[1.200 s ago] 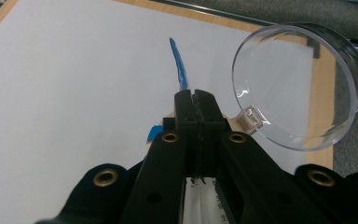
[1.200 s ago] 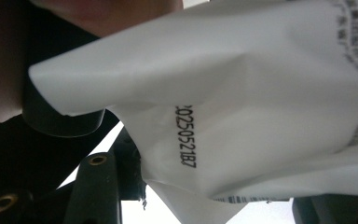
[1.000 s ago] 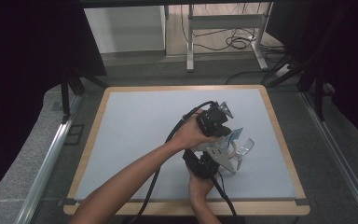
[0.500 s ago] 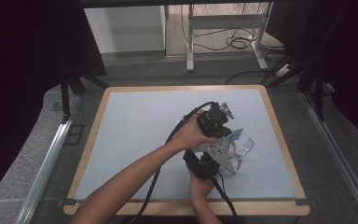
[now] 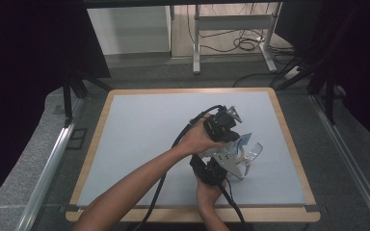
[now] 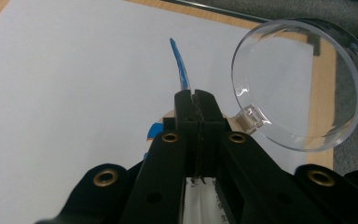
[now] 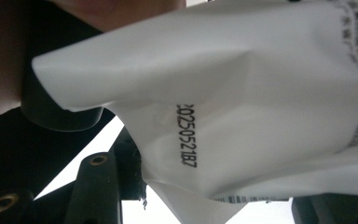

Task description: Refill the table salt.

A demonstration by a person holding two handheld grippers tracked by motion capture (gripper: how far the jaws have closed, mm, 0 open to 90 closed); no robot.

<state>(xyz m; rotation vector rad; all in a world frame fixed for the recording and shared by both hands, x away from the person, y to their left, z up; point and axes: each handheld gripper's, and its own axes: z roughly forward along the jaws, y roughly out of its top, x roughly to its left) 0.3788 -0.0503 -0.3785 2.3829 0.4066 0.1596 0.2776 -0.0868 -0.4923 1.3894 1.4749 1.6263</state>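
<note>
A white packet (image 7: pixel 242 93) with a printed date code and a blue edge (image 6: pixel 181 70) is held up between both grippers, right of the table's middle (image 5: pixel 237 143). My left gripper (image 6: pixel 196 95) is shut on the packet's thin top edge; it is the farther gripper (image 5: pixel 227 130) in the high view. From below, my right gripper (image 7: pixel 142 186) is closed on the packet's bulging lower part, which hides one jaw; it is the nearer one (image 5: pixel 224 163). A clear plastic cup (image 6: pixel 303 79) lies on its side just right of the packet (image 5: pixel 253 153).
The grey-white mat has a wooden rim (image 5: pixel 289 144) close to the cup on the right. Black cables (image 5: pixel 173 144) trail from the grippers toward the near edge. Metal rails (image 5: pixel 53 159) flank the table, and a desk frame (image 5: pixel 231 33) stands behind.
</note>
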